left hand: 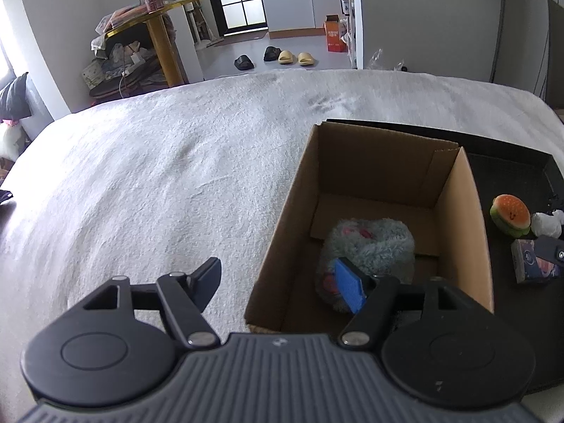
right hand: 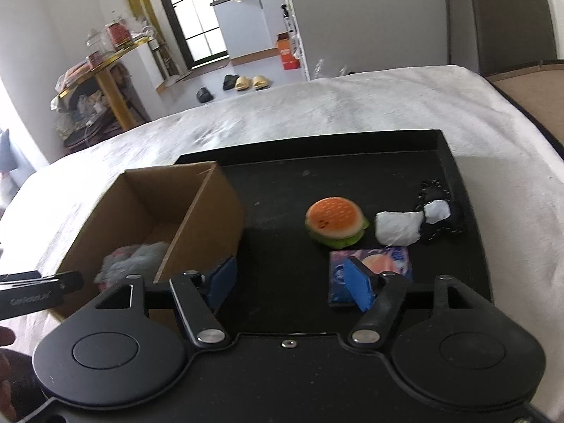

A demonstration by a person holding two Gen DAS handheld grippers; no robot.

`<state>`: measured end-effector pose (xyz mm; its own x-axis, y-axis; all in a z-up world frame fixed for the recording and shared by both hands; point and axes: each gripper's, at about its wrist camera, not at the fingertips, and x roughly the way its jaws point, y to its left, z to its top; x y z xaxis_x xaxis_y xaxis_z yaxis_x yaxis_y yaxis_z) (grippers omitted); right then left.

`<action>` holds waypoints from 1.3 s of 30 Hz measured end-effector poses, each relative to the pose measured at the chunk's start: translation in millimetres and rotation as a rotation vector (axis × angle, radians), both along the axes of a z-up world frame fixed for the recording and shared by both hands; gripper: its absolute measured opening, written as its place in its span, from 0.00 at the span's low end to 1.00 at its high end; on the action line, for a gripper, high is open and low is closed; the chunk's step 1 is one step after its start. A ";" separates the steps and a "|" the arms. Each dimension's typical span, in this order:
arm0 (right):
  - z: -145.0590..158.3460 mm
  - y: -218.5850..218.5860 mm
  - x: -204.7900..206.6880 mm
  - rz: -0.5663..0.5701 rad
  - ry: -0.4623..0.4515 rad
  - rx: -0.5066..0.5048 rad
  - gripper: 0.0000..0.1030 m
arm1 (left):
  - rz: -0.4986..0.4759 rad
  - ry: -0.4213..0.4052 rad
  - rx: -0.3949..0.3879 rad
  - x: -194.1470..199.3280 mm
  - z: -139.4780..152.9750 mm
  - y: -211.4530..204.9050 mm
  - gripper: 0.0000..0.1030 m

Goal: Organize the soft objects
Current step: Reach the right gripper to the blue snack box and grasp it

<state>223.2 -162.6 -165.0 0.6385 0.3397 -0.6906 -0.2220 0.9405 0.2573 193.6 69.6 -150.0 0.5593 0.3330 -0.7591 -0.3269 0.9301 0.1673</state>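
Both hand-held grippers spread, holding nothing; grey fuzzy plush toy (left hand: 366,250) already in brown cardboard box (left hand: 469,218).

Risk: right hand-held gripper (right hand: 290,283), right of box, could clip the squishy orange burger toy (right hand: 335,222) reaching the blue tissue packet (right hand: 380,264); left hand-held gripper (left hand: 280,282) straddles box wall.

Brown cardboard box (left hand: 384,162); grey-pink plush (left hand: 366,246); orange-green burger toy (right hand: 335,225); black tray (right hand: 352,176); packet (right hand: 373,268) seemingly blue-pink.

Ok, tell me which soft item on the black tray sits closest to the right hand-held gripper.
The tissue pack, purple-blue and flat, lies just beyond the open right hand-held gripper. The burger toy and white wad sit farther back.
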 end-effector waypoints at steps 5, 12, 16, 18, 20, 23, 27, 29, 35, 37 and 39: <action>-17.9 -9.3 9.2 -0.044 -0.006 -0.059 0.79 | 0.005 0.012 0.028 8.4 -0.2 -6.2 0.69; -39.7 -16.3 20.0 -0.081 0.009 -0.127 0.88 | 0.022 0.053 0.071 15.7 -5.3 -10.9 0.71; -44.0 -18.3 22.7 -0.087 0.016 -0.131 0.94 | 0.025 0.063 0.091 19.5 -5.1 -14.3 0.72; -47.2 -19.0 23.9 -0.090 0.021 -0.142 0.94 | 0.025 0.066 0.097 21.2 -4.4 -15.9 0.72; -50.6 -19.7 25.5 -0.096 0.027 -0.159 0.94 | 0.026 0.072 0.101 22.9 -4.4 -17.2 0.73; -58.3 -23.4 29.0 -0.109 0.044 -0.173 0.95 | 0.029 0.082 0.102 25.7 -4.7 -17.8 0.73; -65.6 -25.1 31.3 -0.107 0.057 -0.173 0.93 | 0.031 0.086 0.105 27.4 -4.4 -18.1 0.73; -65.5 -25.9 29.6 -0.107 0.056 -0.161 0.88 | 0.028 0.089 0.112 28.0 -4.1 -18.4 0.73; -54.8 -24.3 21.3 -0.084 0.057 -0.150 0.51 | 0.013 0.093 0.111 25.3 -1.6 -18.2 0.73; -52.7 -28.4 19.9 -0.097 0.063 -0.141 0.42 | 0.014 0.090 0.112 23.6 0.3 -18.1 0.73; -52.4 -33.1 18.9 -0.106 0.077 -0.125 0.39 | 0.017 0.086 0.107 21.3 2.4 -17.2 0.73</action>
<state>242.1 -195.7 -217.5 0.6100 0.1811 -0.7714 -0.1036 0.9834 0.1490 214.8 52.4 -147.7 0.4871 0.4231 -0.7640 -0.3223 0.9001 0.2931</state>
